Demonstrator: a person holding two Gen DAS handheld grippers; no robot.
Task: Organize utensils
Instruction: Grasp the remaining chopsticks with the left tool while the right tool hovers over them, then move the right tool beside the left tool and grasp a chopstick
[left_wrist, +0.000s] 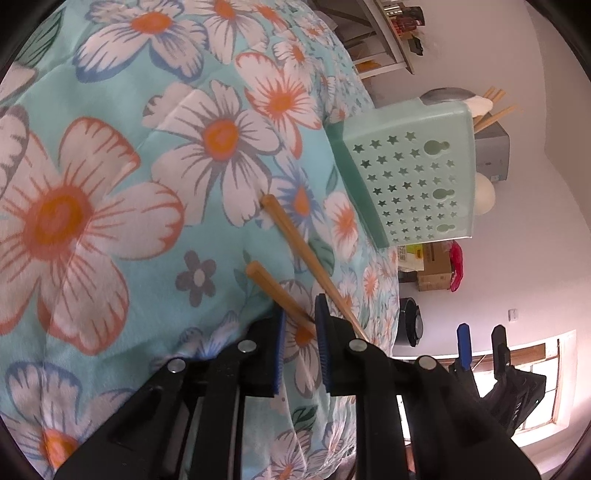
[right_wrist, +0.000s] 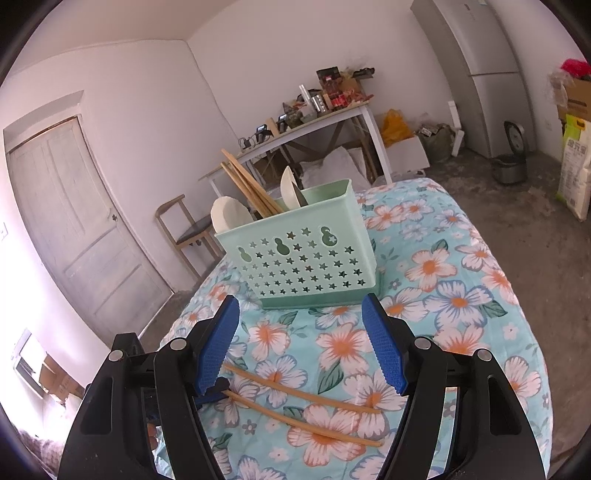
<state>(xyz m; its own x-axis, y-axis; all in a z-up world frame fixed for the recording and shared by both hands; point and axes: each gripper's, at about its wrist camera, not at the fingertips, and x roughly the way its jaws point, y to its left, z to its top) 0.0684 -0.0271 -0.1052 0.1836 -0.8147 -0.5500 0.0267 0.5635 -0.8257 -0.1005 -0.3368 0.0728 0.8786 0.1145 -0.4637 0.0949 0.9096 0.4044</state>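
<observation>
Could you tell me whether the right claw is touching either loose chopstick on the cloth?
Apart. The right wrist view shows the right claw wide open above the two chopsticks, with floral cloth visible between.

cloth (right_wrist: 458, 280): turquoise, floral | holder (right_wrist: 303, 258): mint, star holes | chopsticks (right_wrist: 303, 395): tan

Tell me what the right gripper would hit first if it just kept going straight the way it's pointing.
Most likely the green utensil caddy: it sits dead ahead between the open fingers of the right gripper. The two loose chopsticks lie lower, on the floral cloth, probably under that line.
</observation>
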